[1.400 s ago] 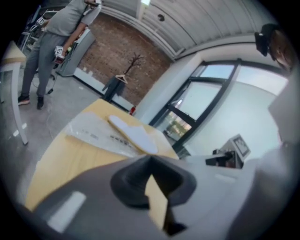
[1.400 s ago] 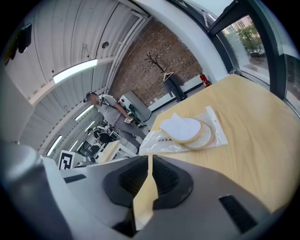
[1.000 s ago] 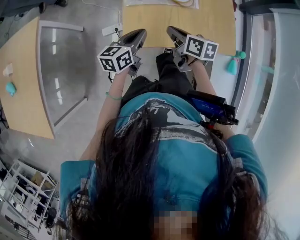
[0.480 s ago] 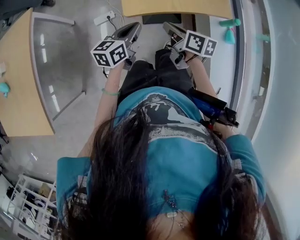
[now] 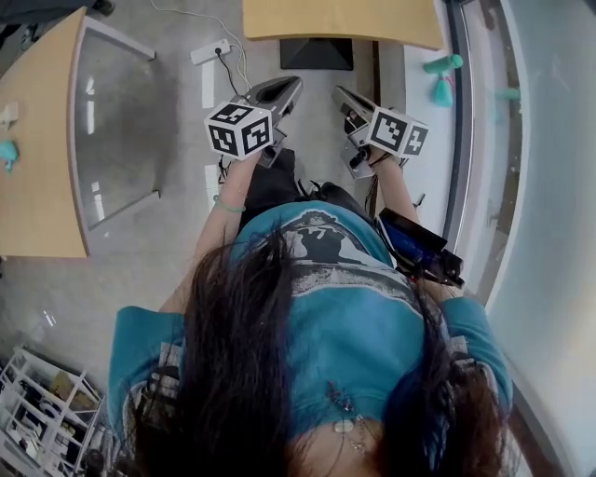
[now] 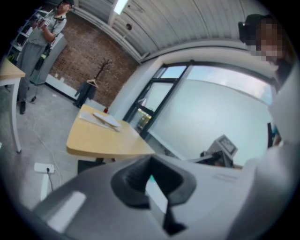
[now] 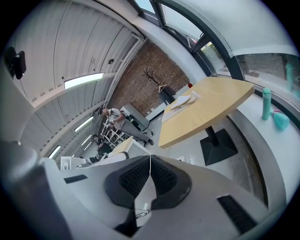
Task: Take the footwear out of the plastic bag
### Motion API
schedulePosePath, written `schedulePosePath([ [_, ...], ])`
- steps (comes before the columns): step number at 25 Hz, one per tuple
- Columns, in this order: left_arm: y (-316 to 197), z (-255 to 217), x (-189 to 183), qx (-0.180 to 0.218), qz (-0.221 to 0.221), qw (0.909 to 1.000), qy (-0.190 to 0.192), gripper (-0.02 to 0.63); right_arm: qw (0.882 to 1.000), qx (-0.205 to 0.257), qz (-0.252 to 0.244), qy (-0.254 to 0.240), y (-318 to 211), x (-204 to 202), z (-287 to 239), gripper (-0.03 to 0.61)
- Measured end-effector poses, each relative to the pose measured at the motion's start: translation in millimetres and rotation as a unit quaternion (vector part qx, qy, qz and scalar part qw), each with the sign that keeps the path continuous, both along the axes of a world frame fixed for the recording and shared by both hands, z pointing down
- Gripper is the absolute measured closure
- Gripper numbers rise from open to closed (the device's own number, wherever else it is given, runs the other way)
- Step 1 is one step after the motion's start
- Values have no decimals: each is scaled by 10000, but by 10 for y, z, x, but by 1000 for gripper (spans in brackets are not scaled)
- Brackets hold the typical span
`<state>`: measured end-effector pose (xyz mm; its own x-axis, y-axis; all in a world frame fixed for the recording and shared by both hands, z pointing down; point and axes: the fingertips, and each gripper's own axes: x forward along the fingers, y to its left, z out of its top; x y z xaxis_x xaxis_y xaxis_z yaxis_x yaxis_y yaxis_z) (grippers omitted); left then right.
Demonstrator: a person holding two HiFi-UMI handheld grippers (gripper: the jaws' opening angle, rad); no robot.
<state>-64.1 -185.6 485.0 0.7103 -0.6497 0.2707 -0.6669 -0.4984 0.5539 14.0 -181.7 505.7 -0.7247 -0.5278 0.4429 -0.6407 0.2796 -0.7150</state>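
No footwear and no plastic bag can be made out with certainty. A flat pale thing [image 6: 105,119] lies on the wooden table [image 5: 340,20] ahead; it also shows as a pale thing [image 7: 183,101] in the right gripper view, and I cannot tell what it is. My left gripper [image 5: 289,88] and right gripper [image 5: 340,93] are held side by side in the air in front of the person's body, over the grey floor, short of the table. The left gripper [image 6: 151,161] is shut with nothing between its pads. The right gripper [image 7: 150,159] is shut and empty too.
The table stands on a black base [image 5: 317,53]. A power strip [image 5: 212,51] with a cable lies on the floor to its left. A second wooden table [image 5: 37,140] with a glass panel stands at the left. Teal bottles [image 5: 440,88] sit on the window ledge at right. People stand far off [image 7: 112,117].
In the head view the wooden table's edge has slid toward the top and its black base has come into sight. Both grippers moved along with the person and stayed shut.
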Motion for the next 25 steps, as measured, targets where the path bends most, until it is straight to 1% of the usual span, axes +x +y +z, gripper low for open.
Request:
schedulePosePath([
  [2,-51,83,-48,-76,-98,9999,53,615,9999,-47,-77,117,-22,-26,96,561],
  [3,19,119,-21,-111,-151,9998,80,615,9998,-54,-111,180,53,15,138,561],
  [5,326,159,109,-163,-293,9993,134,615,9996,-18,-174,239,349,177,182,561],
  [8,891,151,347,-212,-526,9981,239,615,9995,42,-242,173,878,460,179,560],
  [11,1193,166,431,-246,-626,9975,230,615,9995,34,-298,129,1119,551,187,561],
  [16,1324,249,397,-350,-668,9970,184,615,9988,27,-474,138,1211,448,187,561],
  [21,1548,205,497,-279,-693,9971,128,615,9980,131,-608,106,1431,482,128,560],
  [25,1455,249,444,-342,-641,9973,119,615,9975,93,-689,118,1342,366,162,560],
])
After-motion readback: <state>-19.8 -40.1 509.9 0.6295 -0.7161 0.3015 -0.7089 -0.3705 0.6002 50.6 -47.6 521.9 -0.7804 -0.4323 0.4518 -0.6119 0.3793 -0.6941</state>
